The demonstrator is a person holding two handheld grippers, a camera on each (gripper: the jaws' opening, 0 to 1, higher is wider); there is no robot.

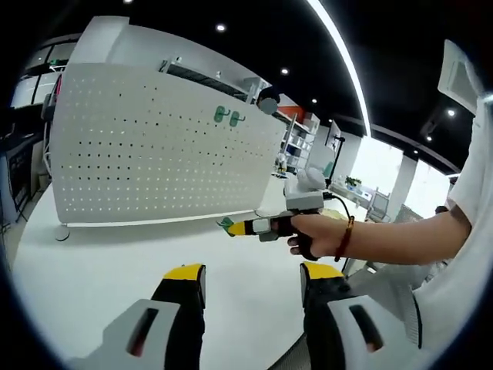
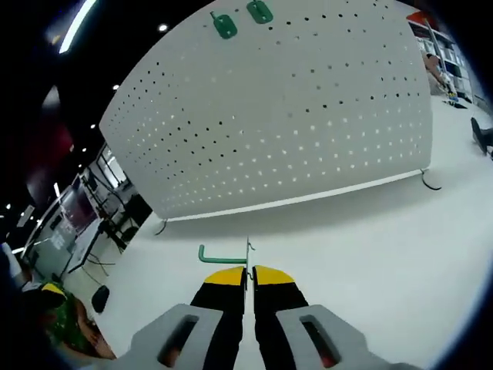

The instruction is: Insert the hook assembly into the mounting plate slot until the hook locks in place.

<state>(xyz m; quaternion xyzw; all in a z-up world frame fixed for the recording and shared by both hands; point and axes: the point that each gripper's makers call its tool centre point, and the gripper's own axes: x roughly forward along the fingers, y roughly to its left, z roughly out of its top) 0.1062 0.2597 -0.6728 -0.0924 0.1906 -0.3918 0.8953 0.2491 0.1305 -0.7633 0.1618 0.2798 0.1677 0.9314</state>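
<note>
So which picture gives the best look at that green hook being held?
The right gripper view: the green hook sticks out just beyond the shut right claw. In the left gripper view, it is a small green tip at that claw.

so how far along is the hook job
Done: two green hooks already sit near the top of the pegboard. In hand: the right gripper is shut on a third hook, held short of the board. The left gripper is open with nothing in it. Left: carry the hook to the board, insert and lock it.
</note>
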